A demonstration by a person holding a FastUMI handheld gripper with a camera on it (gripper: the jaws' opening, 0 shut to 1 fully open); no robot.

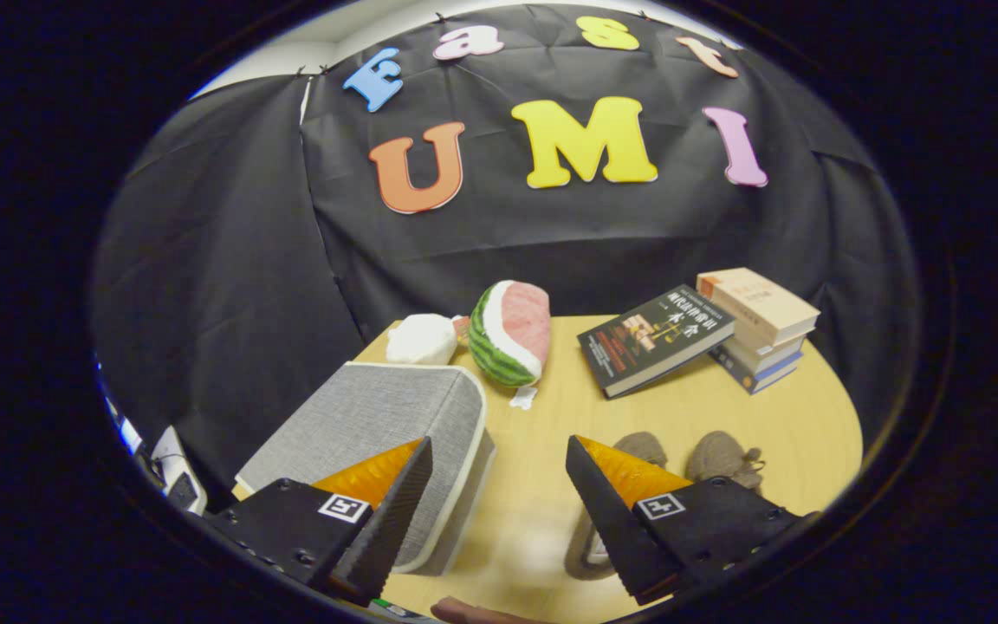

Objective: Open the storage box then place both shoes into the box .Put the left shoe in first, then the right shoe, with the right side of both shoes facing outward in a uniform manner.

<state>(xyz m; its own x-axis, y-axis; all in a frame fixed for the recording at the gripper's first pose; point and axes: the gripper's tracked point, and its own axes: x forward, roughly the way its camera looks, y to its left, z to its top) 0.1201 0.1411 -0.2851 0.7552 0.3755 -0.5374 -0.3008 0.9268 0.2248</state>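
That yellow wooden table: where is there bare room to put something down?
Bare wood lies between the grey fabric storage box and the brown shoes, running ahead of the gripper, whose jaws stand open. The far side is crowded: plush watermelon slice, white plush, stacked books.

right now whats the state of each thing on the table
grey fabric storage box: lid closed
claw: open, holding nothing
pair of brown shoes: on the table, outside the box
watermelon-slice plush: upright
black-covered book: closed, leaning on the book stack
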